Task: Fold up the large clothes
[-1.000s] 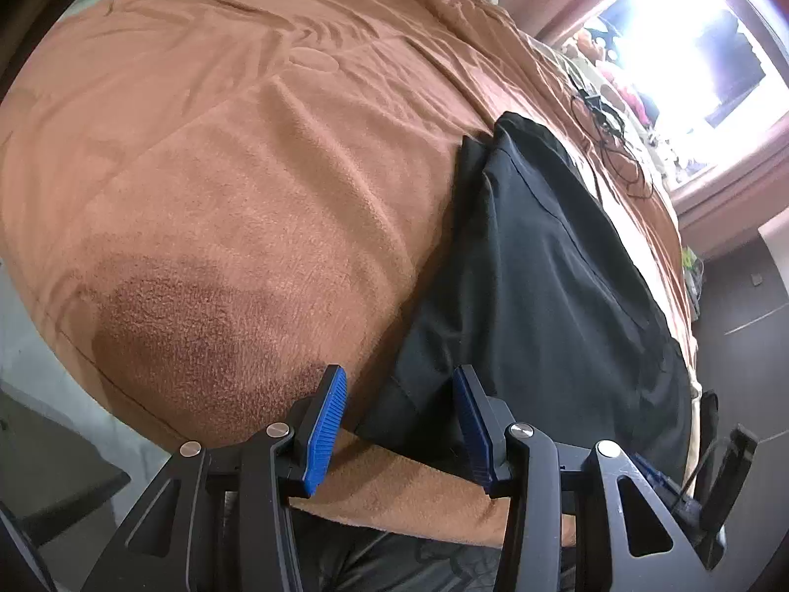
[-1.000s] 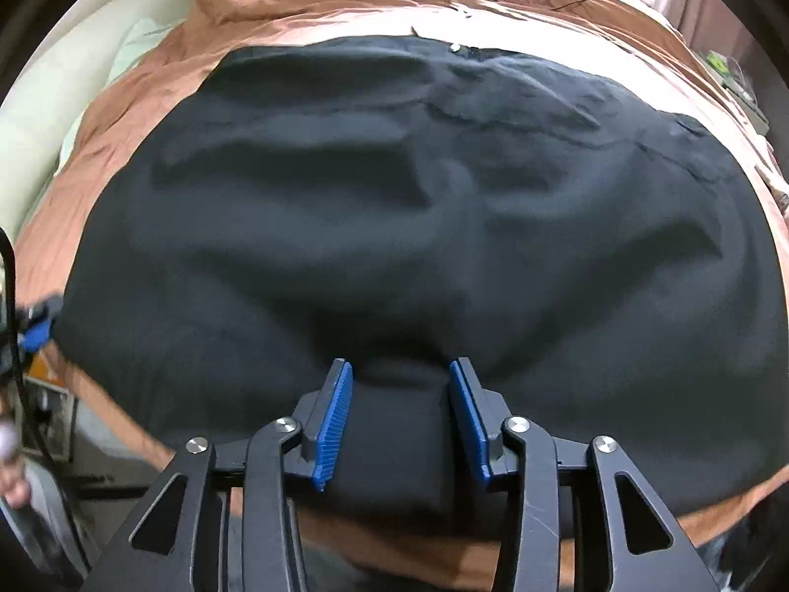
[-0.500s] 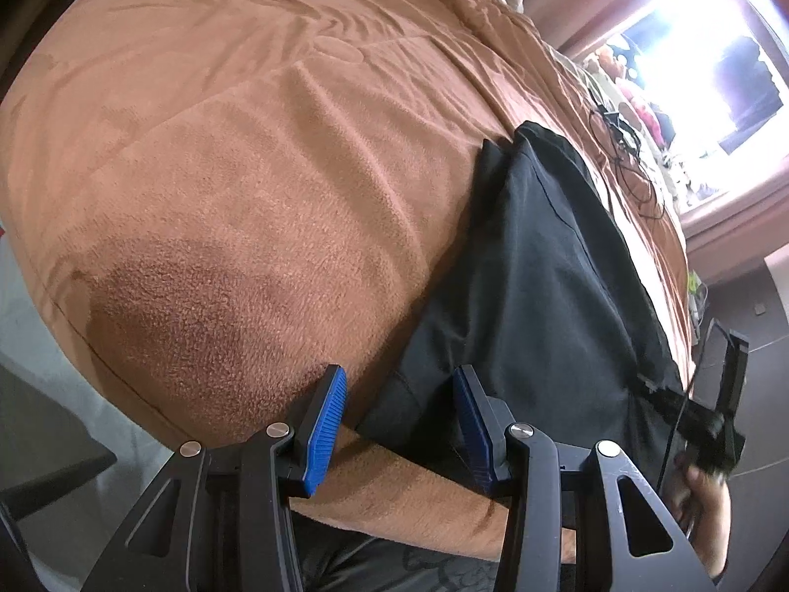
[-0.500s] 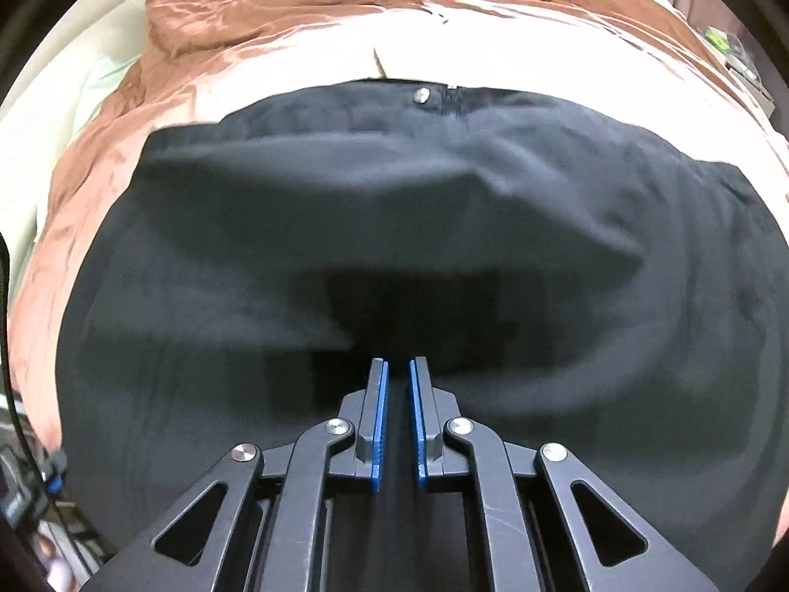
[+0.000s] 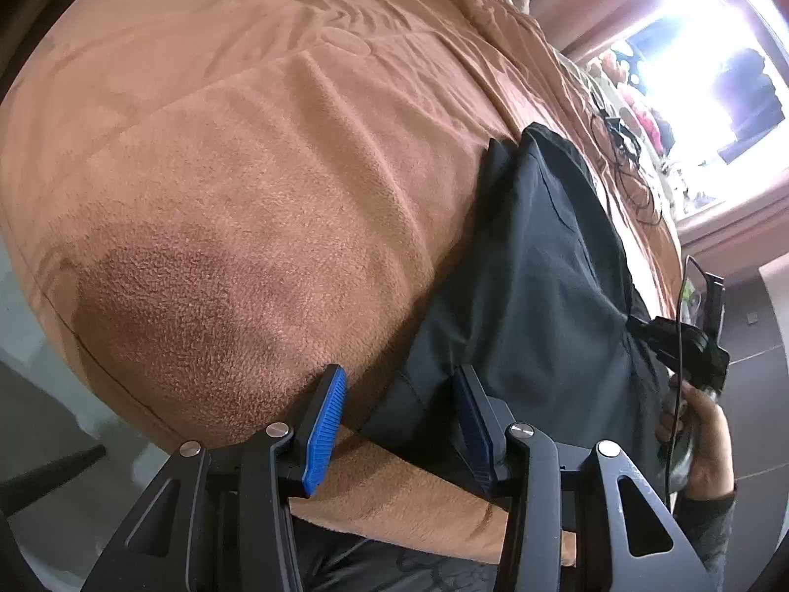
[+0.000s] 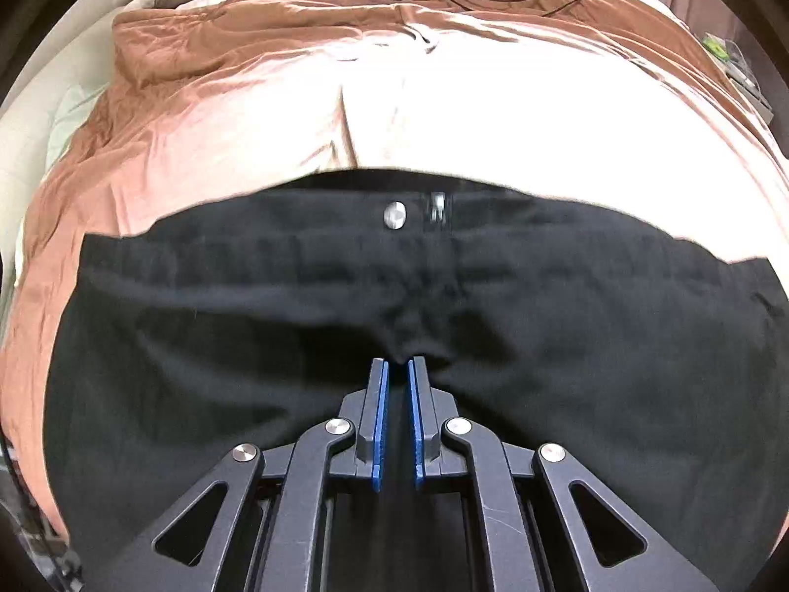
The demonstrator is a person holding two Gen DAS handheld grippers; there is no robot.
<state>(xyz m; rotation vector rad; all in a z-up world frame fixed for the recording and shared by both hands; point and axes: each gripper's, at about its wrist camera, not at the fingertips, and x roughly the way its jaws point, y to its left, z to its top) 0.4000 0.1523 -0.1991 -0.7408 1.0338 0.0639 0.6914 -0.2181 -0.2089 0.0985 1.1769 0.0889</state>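
The right claw (image 6: 397, 370) was clenched on the black trousers (image 6: 345, 345) below their button (image 6: 394, 213); the left claw (image 5: 399, 394) stayed released. The thin pinch could slip, spoiling the fold.

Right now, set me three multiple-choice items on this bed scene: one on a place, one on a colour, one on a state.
1. Where is the metal button?
A. at the waistband
B. on the blanket
C. on the cables

2. What colour are the trousers?
A. white
B. black
C. red

3. How is the right claw?
A. wide open
B. out of view
C. shut on cloth

Answers: A, it sits on the trousers' top band; B, dark against the brown blanket; C, pads pinch puckered trouser cloth.
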